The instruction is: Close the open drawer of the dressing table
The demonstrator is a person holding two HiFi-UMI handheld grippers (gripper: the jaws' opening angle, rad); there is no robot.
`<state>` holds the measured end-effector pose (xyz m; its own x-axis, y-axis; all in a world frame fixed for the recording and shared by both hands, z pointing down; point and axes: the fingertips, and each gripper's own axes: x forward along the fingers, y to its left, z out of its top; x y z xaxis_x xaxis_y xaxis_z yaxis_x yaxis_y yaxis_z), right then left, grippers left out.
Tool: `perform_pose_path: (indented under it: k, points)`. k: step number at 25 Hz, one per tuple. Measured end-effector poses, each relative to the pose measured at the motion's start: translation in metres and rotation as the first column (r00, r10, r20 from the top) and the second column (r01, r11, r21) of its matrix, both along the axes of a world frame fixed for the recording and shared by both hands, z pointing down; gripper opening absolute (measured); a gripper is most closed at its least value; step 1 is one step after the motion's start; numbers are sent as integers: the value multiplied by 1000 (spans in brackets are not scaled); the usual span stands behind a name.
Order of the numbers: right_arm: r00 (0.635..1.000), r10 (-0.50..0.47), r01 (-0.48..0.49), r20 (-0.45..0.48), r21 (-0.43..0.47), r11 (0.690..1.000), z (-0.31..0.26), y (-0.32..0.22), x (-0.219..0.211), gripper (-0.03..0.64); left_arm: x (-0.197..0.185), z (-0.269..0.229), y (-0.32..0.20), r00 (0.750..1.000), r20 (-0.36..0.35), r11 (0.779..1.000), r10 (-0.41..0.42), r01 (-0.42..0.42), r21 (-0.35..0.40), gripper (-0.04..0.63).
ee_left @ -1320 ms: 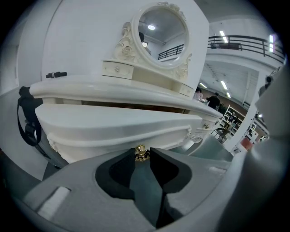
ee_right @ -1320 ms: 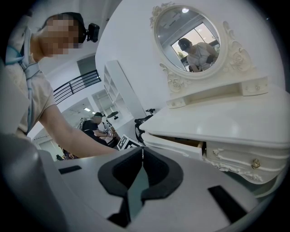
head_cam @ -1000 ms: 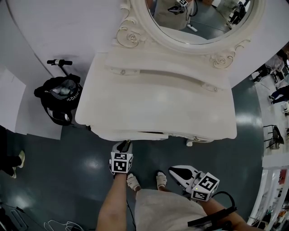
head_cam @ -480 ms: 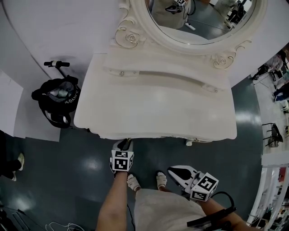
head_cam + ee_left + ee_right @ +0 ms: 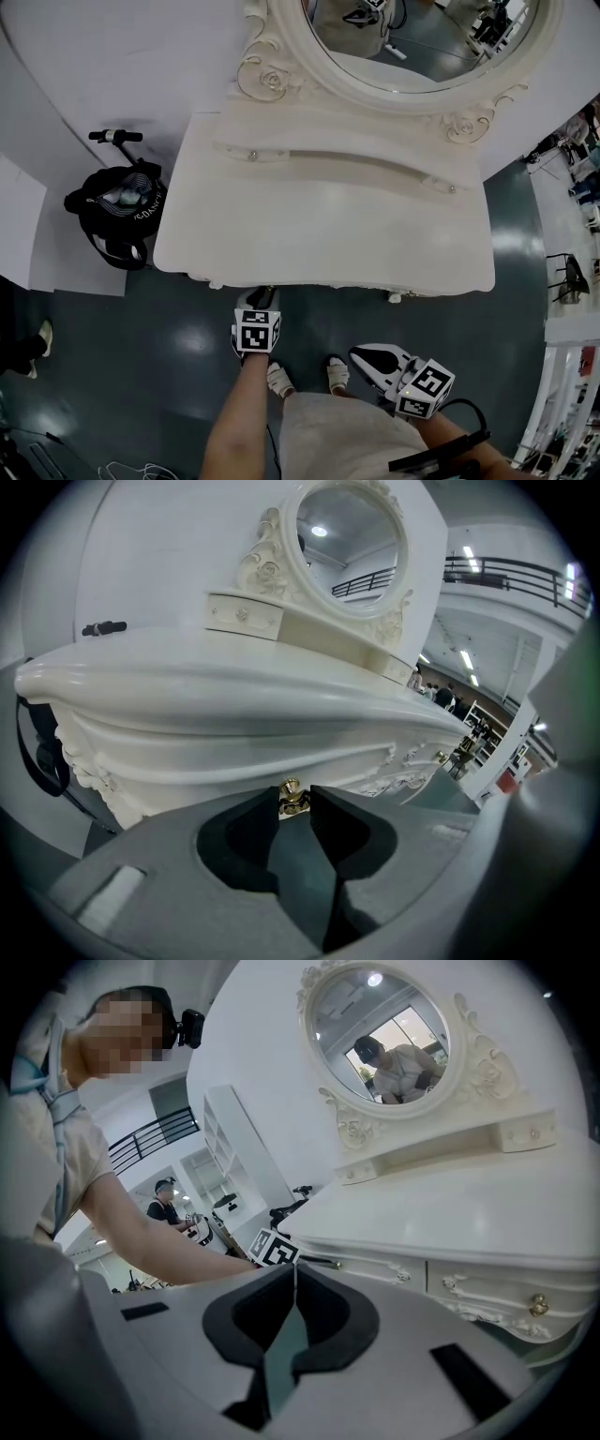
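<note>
Left gripper view is showing the left gripper [image 5: 293,804] pinching the small brass knob [image 5: 292,797] between its dark jaw tips, the jaws standing at a middling width on it, close against the curved cream drawer front [image 5: 225,761] of the white carved dressing table [image 5: 234,682]. From the head view nothing of the drawer is sticking out past the tabletop's front edge [image 5: 319,278], so it is probably sitting home or very nearly so. The right gripper [image 5: 294,1267] is hanging well back from the table with its jaws pressed together on nothing. The main risk is lying in the grip itself. The knob is small and rounded and the left gripper is angling downward, so the tips could be sliding off it and knocking the carved front. A hard shove from here could be jarring the table and its oval mirror [image 5: 412,37]. Drawing back before the jaws are letting go could be dragging the drawer open again.
</note>
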<state>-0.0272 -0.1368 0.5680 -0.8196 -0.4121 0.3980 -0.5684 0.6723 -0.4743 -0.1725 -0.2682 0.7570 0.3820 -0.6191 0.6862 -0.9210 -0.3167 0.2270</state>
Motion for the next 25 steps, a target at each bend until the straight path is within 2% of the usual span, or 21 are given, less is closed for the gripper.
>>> perform_pose_path:
  k: [25]
  points:
    - [999, 44, -44, 7, -7, 999, 4, -10, 12, 18, 2, 3, -5, 1000, 1, 1000, 25, -25, -4, 107]
